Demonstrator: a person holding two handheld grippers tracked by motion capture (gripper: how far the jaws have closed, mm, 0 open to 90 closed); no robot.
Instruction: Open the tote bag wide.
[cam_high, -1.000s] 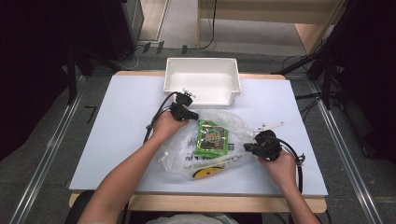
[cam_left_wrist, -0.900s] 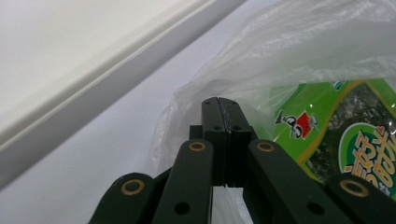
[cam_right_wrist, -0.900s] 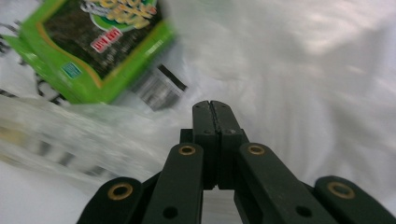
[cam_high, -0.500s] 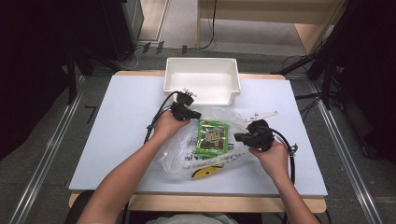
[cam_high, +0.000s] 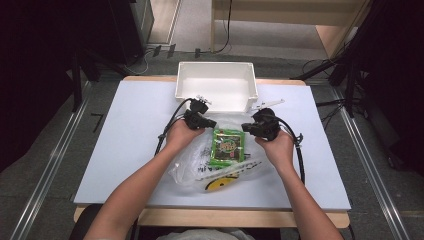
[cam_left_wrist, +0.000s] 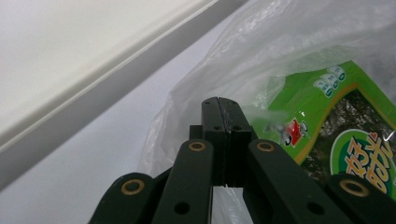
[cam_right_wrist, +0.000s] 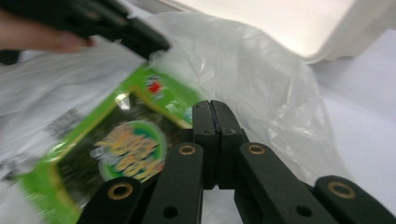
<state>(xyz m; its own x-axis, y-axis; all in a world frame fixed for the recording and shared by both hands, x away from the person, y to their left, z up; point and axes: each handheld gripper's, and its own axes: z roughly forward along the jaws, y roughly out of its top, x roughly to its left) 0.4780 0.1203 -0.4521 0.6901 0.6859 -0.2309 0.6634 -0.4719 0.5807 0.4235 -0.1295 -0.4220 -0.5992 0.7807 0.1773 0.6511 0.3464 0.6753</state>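
Note:
A clear plastic bag with a yellow smiley print lies on the white table, and a green seaweed snack pack sits inside it. My left gripper is at the bag's upper left rim, its jaws shut on the plastic film beside the pack. My right gripper hovers at the bag's upper right, jaws pressed together with nothing seen between them. Beyond it lie the pack and the crumpled film. The left gripper holds the film's edge there.
A white rectangular tray stands empty just behind both grippers, near the table's far edge. The white tabletop spreads wide to the left and right of the bag. Cables trail from both grippers.
My right gripper has travelled left and away from me, from the bag's right side to its upper right corner near the tray. The left gripper and the bag have stayed put.

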